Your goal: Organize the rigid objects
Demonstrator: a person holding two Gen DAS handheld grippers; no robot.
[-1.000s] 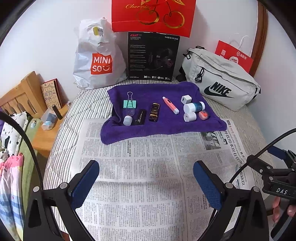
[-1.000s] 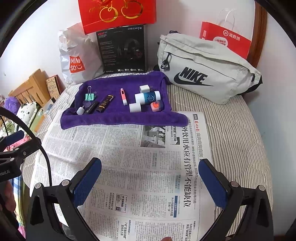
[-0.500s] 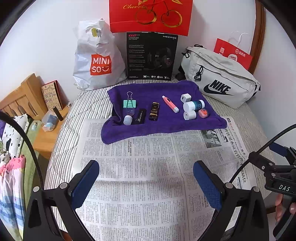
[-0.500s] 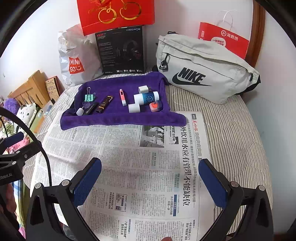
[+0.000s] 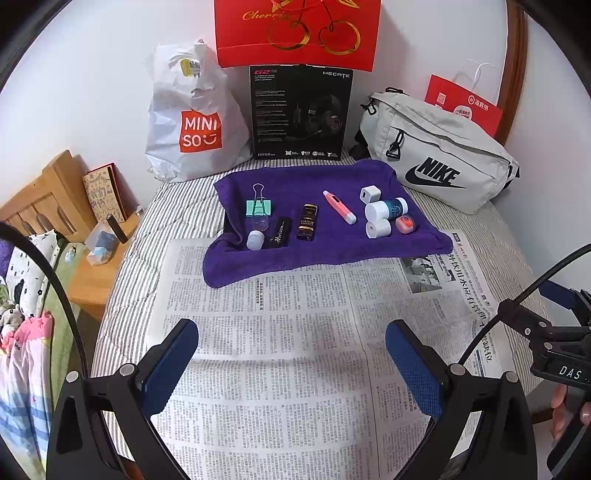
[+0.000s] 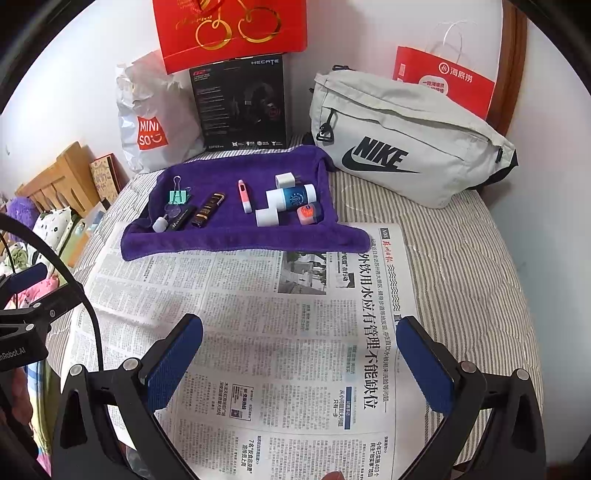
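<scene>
A purple towel [image 5: 321,247] [image 6: 229,236] lies at the far end of the bed and carries several small items: a green binder clip [image 5: 259,206] [image 6: 178,196], a small white cap [image 5: 255,240], a black case [image 5: 280,233], a dark brown lighter [image 5: 307,221] [image 6: 208,208], a pink pen [image 5: 339,206] [image 6: 243,195], a white cube [image 5: 369,193] [image 6: 285,181], a white-and-blue bottle [image 5: 386,209] [image 6: 291,197], a white cylinder [image 5: 377,229] [image 6: 266,217] and an orange eraser [image 5: 405,224] [image 6: 309,214]. My left gripper [image 5: 291,360] and right gripper [image 6: 301,360] are open and empty above a newspaper [image 5: 288,332] [image 6: 258,317], well short of the towel.
Behind the towel stand a white Miniso bag [image 5: 192,122], a black headset box [image 5: 300,110], a red gift bag [image 5: 297,31], a grey Nike pouch [image 5: 439,162] [image 6: 399,140] and a red paper bag [image 6: 445,79]. A wooden bedside table [image 5: 88,266] is at left.
Both grippers have drawn back a little from the towel, so its items look slightly smaller. Both stay open and empty.
</scene>
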